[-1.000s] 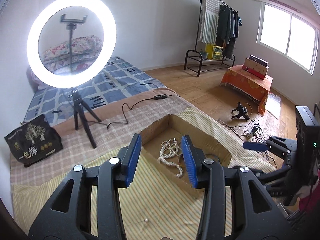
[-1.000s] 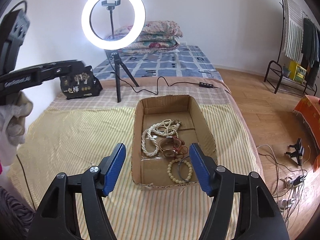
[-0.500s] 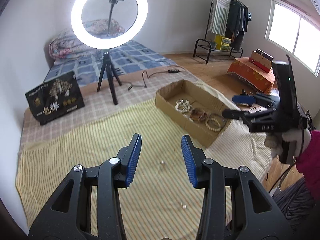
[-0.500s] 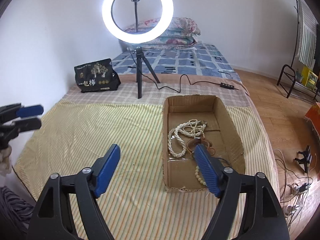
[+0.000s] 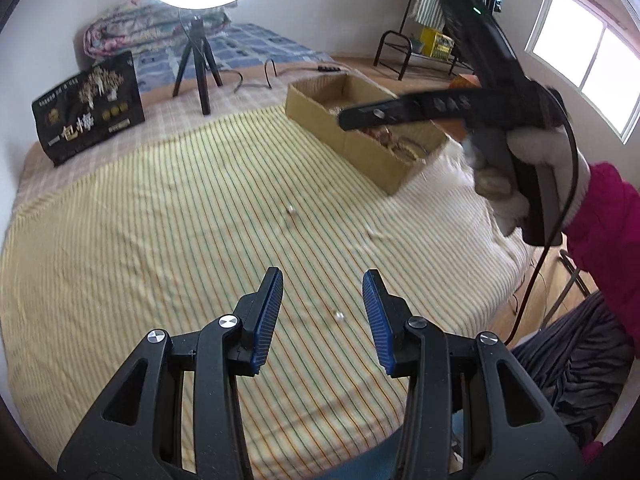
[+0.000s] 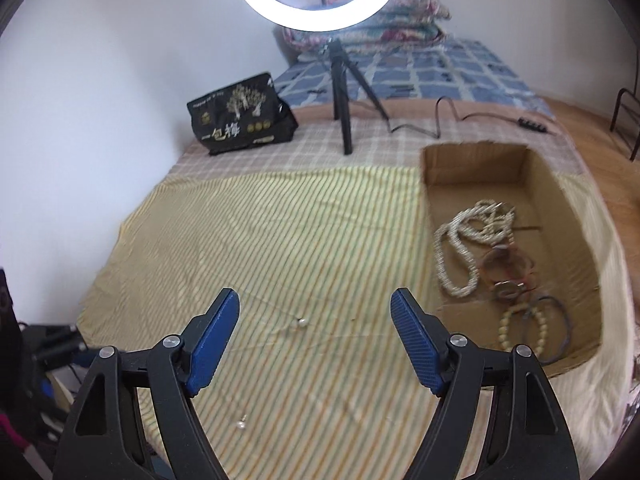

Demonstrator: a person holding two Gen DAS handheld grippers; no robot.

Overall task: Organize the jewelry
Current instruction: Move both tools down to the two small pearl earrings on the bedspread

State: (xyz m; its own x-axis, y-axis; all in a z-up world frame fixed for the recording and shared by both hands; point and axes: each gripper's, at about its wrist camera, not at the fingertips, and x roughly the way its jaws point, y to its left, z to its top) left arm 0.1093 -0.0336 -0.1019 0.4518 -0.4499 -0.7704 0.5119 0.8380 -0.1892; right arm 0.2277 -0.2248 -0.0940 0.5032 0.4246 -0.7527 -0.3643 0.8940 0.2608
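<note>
Over the yellow striped bedspread [image 5: 140, 248] the left gripper [image 5: 322, 312] hovers with blue-padded jaws wide, holding nothing; a small loose pearl bead [image 5: 339, 314] lies between its tips. A second bead [image 6: 302, 322] lies between the right gripper [image 6: 315, 334] tips, jaws equally wide and empty. Farther right, the open brown cardboard box [image 6: 472, 164] holds a white pearl necklace [image 6: 460, 240] and beaded bracelets [image 6: 524, 326].
</note>
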